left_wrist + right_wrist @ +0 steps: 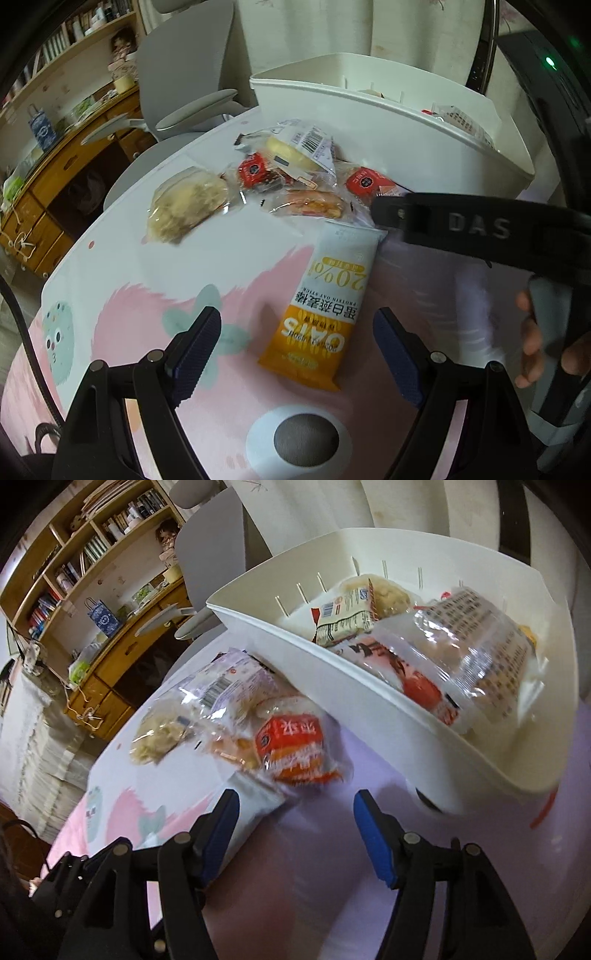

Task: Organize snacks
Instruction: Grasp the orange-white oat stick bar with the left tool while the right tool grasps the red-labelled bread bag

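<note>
Tilting downward, left gripper (297,350) over oat bar (325,302).

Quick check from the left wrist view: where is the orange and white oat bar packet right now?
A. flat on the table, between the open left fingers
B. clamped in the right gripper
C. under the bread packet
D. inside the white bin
A: the oat bar packet lies flat on the table, ahead of the open left gripper, whose fingers are not touching it.
</note>
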Motion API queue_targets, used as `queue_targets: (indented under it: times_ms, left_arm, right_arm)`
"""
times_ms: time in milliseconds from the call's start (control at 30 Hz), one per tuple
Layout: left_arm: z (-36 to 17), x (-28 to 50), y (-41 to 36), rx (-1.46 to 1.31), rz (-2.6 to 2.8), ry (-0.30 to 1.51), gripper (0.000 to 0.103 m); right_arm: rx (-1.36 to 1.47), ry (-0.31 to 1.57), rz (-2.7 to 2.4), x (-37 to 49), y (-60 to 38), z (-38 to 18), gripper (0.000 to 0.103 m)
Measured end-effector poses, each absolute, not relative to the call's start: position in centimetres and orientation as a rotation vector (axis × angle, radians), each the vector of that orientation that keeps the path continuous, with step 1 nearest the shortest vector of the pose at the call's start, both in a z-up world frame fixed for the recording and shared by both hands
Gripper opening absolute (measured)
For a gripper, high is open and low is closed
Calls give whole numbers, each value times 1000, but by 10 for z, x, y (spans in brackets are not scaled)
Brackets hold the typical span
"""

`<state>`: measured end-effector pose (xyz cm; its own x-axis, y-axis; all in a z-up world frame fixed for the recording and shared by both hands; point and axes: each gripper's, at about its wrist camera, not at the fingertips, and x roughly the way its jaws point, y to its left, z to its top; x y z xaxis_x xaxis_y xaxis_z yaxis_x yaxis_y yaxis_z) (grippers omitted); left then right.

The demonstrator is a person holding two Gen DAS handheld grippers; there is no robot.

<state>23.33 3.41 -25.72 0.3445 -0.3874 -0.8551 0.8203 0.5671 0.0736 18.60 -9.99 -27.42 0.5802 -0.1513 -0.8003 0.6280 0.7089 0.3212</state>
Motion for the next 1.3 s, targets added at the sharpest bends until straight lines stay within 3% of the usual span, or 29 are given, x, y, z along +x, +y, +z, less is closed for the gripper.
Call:
queue_targets:
  times_ms: [233,400,600,667,767,1300]
  left_arm:
    - [-271,241,27,539,-854,960,79]
    - [-279,246,24,526,-864,997,55]
    - [-280,244,24,512,-870,979,45]
    - [-280,243,26,513,-869,974,41]
    - [-279,244,29,521,-853,971,41]
    - [-259,239,75,436,-731,1011,39]
  right_arm:
    - [571,815,-525,202,-103,-281,64]
    - [526,827,-534,211,-99,-289,64]
    - [491,832,-514,217,-98,-291,63]
    - [475,843,-503,219,-99,-291,58]
    - [449,864,-480,224,-101,-290,51]
    - [499,966,-423,207,-80,-280,48]
